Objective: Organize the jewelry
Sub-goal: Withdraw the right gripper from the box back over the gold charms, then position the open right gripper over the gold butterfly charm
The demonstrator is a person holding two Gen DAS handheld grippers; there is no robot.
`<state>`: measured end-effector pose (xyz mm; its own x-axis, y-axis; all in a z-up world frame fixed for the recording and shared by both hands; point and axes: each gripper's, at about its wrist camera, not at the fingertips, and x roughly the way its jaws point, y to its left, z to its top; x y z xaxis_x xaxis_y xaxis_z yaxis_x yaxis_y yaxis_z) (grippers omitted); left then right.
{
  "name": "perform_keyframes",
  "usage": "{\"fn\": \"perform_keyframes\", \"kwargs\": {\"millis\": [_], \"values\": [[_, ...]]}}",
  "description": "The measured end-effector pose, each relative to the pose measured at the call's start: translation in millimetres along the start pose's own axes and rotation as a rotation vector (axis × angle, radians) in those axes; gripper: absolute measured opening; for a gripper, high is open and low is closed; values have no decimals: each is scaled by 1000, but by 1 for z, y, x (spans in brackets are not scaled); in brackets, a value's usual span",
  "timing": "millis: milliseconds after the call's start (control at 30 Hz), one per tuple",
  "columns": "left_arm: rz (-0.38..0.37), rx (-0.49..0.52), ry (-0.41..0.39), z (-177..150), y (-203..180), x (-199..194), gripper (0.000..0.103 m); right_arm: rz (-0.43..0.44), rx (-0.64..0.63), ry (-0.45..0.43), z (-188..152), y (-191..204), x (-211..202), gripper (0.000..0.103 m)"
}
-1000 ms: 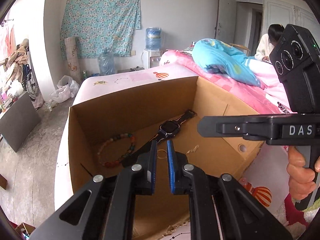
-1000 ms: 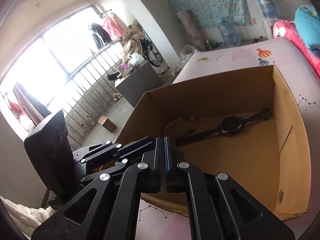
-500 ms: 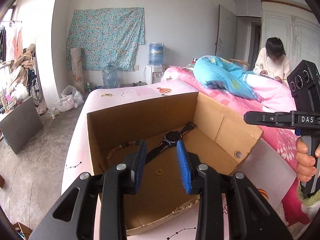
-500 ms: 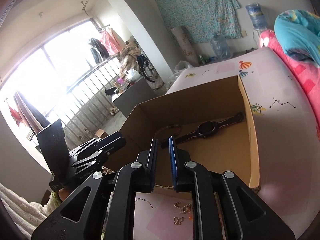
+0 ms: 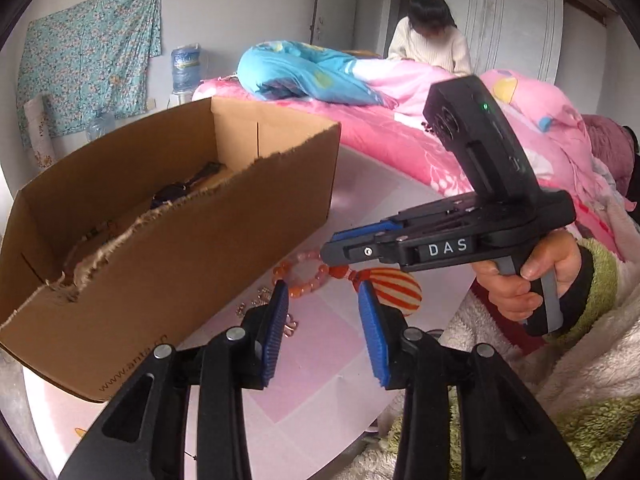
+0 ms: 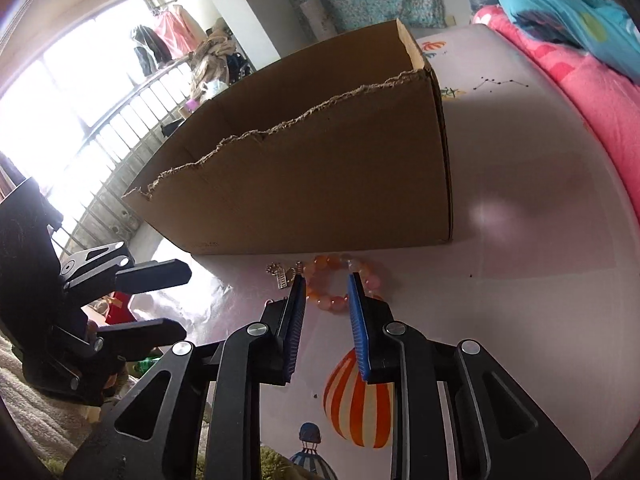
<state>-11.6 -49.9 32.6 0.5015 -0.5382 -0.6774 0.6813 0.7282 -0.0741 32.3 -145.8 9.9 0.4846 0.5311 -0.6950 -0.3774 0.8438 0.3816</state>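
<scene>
An orange-pink bead bracelet (image 6: 338, 284) lies on the pink sheet just in front of the cardboard box (image 6: 320, 184). My right gripper (image 6: 326, 284) is open, its tips on either side of the bracelet's near part, low over the sheet. Small metal charms (image 6: 282, 274) lie left of the bracelet. In the left wrist view the bracelet (image 5: 304, 276) and charms (image 5: 260, 306) lie by the box (image 5: 180, 248), which holds a black watch (image 5: 176, 192). My left gripper (image 5: 322, 292) is open and empty, above the sheet. The right gripper (image 5: 340, 244) shows there above the bracelet.
A printed balloon pattern (image 6: 358, 392) marks the sheet below my right gripper. A pink quilt (image 5: 400, 136) and blue blanket (image 5: 304, 72) lie on the bed behind. A person (image 5: 430, 38) sits at the back. A fuzzy blanket (image 5: 580, 400) is at the near right.
Both grippers have pulled back out of the box and dropped to the sheet in front of it. Both have opened wider. The right gripper now straddles the bracelet.
</scene>
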Motion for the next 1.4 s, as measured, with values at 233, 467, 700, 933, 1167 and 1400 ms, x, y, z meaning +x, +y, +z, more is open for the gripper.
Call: {"fn": "perform_keyframes", "kwargs": {"millis": [233, 467, 700, 933, 1167, 1400], "values": [[40, -82, 47, -19, 12, 23, 35, -53, -60, 53, 9, 10, 28, 8], [74, -102, 57, -18, 23, 35, 35, -119, 19, 30, 5, -22, 7, 4], [88, -77, 65, -17, 19, 44, 35, -181, 153, -43, -2, -63, -35, 9], [142, -96, 94, -23, 27, 40, 35, -39, -7, -137, -14, -20, -58, 25], [233, -133, 109, -37, 46, 25, 35, 2, -281, -37, -15, 37, -8, 32], [255, -166, 96, -45, 61, 16, 35, 19, -468, 59, -11, 49, 11, 33]]}}
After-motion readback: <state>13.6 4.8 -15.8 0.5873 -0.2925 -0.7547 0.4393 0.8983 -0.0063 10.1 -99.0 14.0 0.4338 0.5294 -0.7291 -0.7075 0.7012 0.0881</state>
